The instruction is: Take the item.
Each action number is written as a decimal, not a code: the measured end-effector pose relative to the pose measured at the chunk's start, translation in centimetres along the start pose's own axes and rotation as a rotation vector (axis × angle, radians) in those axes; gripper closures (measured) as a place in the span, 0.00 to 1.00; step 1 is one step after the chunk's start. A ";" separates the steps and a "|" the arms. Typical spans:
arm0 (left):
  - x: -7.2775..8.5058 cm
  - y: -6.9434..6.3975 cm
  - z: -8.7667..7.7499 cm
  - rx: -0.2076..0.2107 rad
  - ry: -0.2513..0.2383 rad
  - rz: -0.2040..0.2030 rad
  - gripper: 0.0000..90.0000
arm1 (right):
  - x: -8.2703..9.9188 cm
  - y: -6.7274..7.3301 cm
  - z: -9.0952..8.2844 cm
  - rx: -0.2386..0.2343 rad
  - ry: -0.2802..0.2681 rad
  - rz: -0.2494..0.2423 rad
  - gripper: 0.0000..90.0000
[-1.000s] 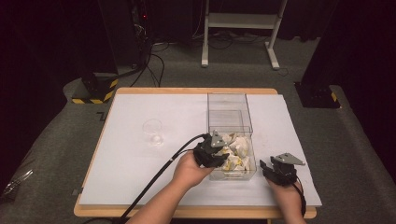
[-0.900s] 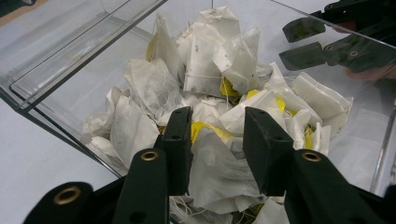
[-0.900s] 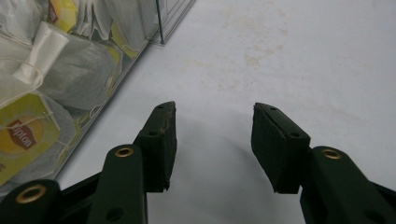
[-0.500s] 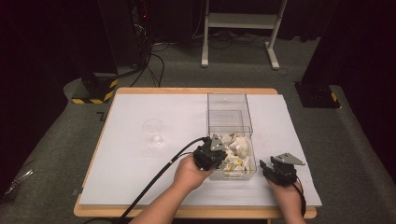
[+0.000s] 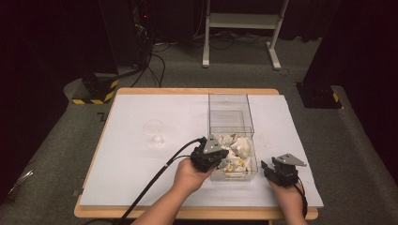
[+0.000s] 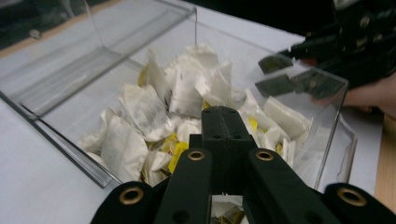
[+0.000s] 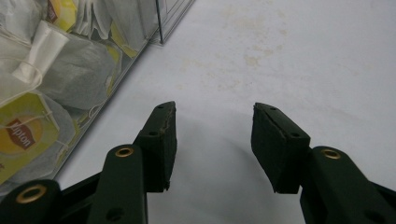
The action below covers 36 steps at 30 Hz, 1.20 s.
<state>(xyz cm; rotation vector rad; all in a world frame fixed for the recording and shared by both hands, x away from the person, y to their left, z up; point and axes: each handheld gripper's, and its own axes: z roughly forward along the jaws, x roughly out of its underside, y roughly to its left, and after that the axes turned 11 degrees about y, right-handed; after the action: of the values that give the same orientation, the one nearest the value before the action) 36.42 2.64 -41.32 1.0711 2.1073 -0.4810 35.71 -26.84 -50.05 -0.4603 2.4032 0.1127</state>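
Teabags (image 6: 140,126), white sachets with yellow tags, lie heaped in the near half of the clear plastic box (image 5: 232,110) on the white-covered table (image 5: 141,187); that heap is what the work turns on.

Largest first: the table, with the box standing lengthwise on it and its far half bare. Well off to the left of both tools stands a small clear glass (image 5: 154,132).

Next, the left gripper (image 6: 225,122), held over the near left corner of the box and dipped into the heap. Its jaws have just been closing and now stand pressed together. The teabags crowd just ahead of and to either side of its tips, with a scrap of white paper under the jaws nearer the hand; whether a bag or its string is actually nipped between the pads I cannot tell.

The right gripper (image 7: 212,135) rests on the table just beside the right wall of the box, its fingers (image 7: 161,135) spread with nothing but bare cover between them; teabags show through the wall to their left.

Smallest, the single bag. My reading is that the grab is in hand. The next move calls for a slow lift straight up out of the box, watching that one bag comes and its neighbours' strings do not drag along.
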 end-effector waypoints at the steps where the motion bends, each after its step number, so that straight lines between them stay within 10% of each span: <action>1: -0.1 0.0 -0.2 0.002 -0.013 -0.002 1.00 | 0.0 0.0 0.0 -0.001 0.000 0.000 0.56; 36: -0.5 2.3 -5.7 -0.033 -0.194 -0.065 1.00 | 0.0 0.1 0.0 0.004 0.005 -0.004 0.56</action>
<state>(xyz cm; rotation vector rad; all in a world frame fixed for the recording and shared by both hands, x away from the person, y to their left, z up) 36.06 7.15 -37.10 0.9019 1.9768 -0.5566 35.67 -26.74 -50.06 -0.4638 2.4064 0.1051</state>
